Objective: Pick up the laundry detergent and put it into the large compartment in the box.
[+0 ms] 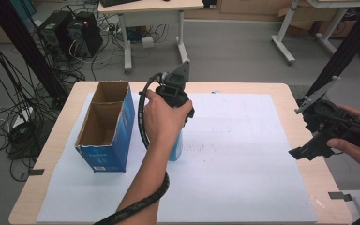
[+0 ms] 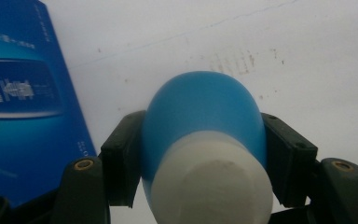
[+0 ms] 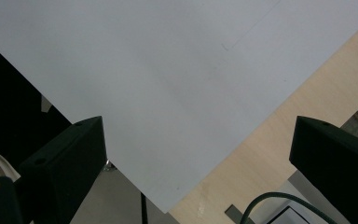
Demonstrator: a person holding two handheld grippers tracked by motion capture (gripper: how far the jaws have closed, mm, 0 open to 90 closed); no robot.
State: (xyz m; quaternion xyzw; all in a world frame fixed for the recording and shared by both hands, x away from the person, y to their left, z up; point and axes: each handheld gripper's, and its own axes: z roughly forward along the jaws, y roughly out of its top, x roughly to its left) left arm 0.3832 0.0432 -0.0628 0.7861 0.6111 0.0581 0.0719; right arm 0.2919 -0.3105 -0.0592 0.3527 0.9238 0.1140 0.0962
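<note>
One smooth blue plastic bottle with a white cap [image 2: 205, 140], light-looking, rigid but slippery, sits clamped at its waist in the left gripper [image 2: 200, 154]; right gripper [image 3: 196, 154] gapes empty.

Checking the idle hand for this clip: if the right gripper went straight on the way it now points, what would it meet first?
Probably the white sheet on the table: the right gripper looks down between open, empty jaws at its bare corner. Depth is unclear.
</note>
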